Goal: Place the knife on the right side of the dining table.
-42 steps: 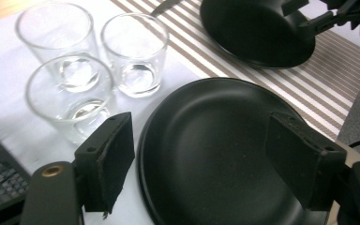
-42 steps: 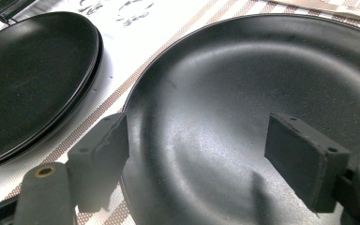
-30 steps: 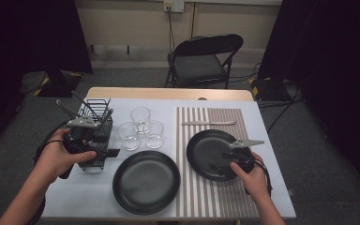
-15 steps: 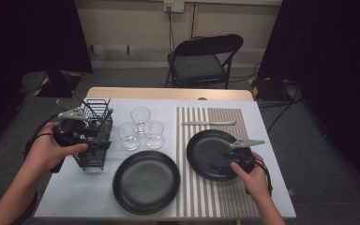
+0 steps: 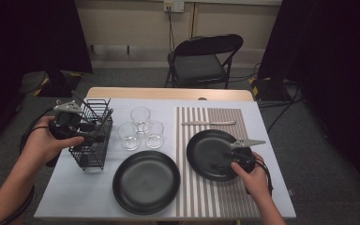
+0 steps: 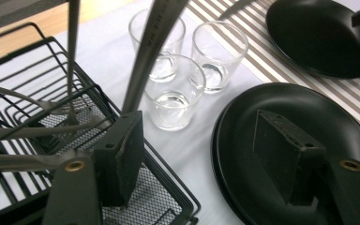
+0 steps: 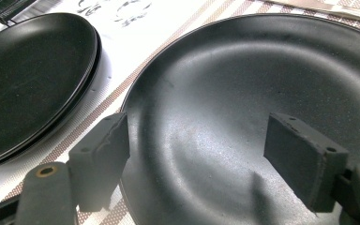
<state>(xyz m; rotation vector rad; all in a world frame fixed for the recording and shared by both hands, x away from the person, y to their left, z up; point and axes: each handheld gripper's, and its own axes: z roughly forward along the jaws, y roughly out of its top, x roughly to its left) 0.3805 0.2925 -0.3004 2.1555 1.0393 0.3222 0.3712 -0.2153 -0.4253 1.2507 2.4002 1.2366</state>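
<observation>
**Over the cutlery rack, left jaws closing near a handle**

At the table's left edge, the left gripper hangs over the wire cutlery rack, its jaws wide apart but just now closing, pinching nothing yet. One pad sits against a steel utensil handle standing in the rack. Closing off-centre could likely slide that handle aside, or tip the light rack toward the three glasses nearby. The right gripper hovers spread and empty over the black plate on the striped mat.
</observation>
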